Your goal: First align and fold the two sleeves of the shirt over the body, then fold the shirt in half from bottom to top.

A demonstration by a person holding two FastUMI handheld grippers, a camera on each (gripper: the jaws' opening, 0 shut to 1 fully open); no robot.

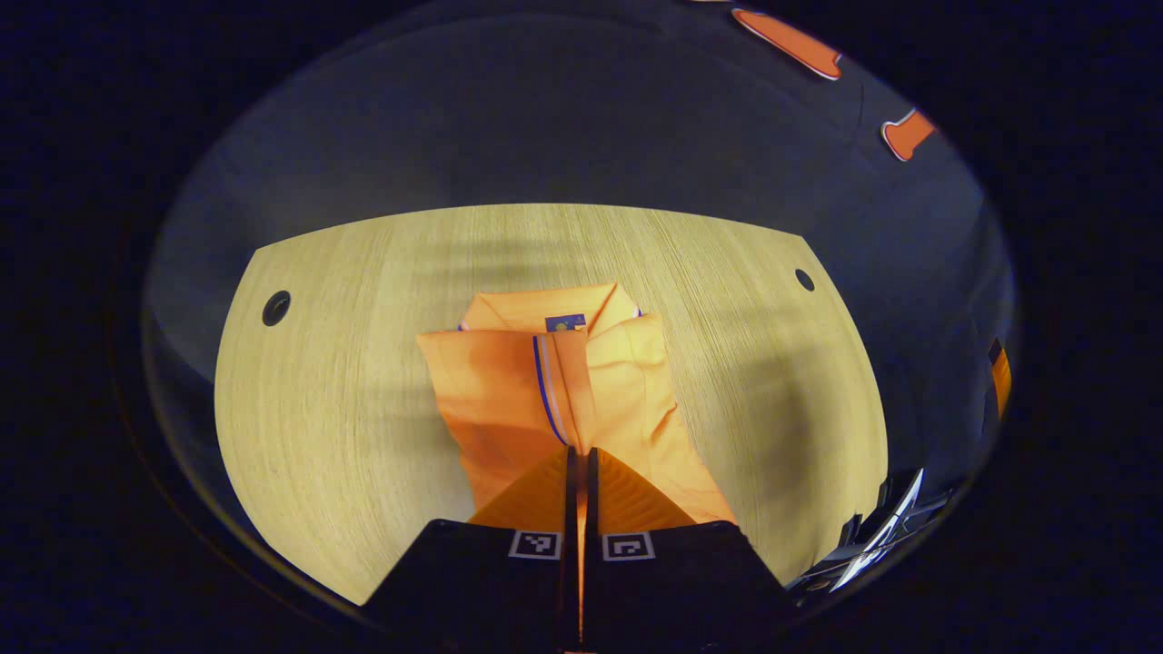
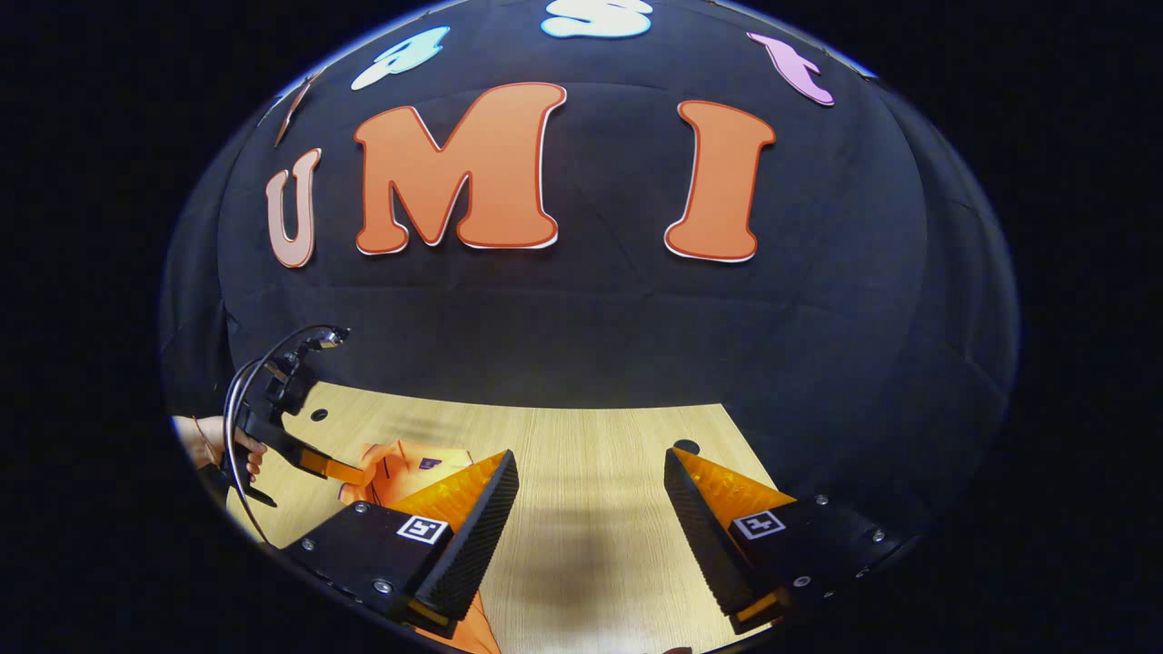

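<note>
An orange shirt (image 1: 509,391) lies on the wooden table (image 1: 345,409), collar at the far end and one side folded over the body. A sleeve cuff with a blue stripe (image 1: 550,386) runs straight down to my left gripper (image 1: 580,451), which is shut on that sleeve edge above the shirt's near part. In the right gripper view the shirt (image 2: 400,465) lies at the lower left, with the left gripper (image 2: 338,470) reaching over it from a hand (image 2: 218,440). My right gripper (image 2: 591,495) is open over bare table to the shirt's right, holding nothing.
The table (image 2: 591,436) has round cable holes (image 1: 275,308) (image 1: 804,279) near its far corners. The black booth wall stands right behind the far edge. Dark gear with shiny metal parts (image 1: 877,536) shows at the lower right of the left gripper view.
</note>
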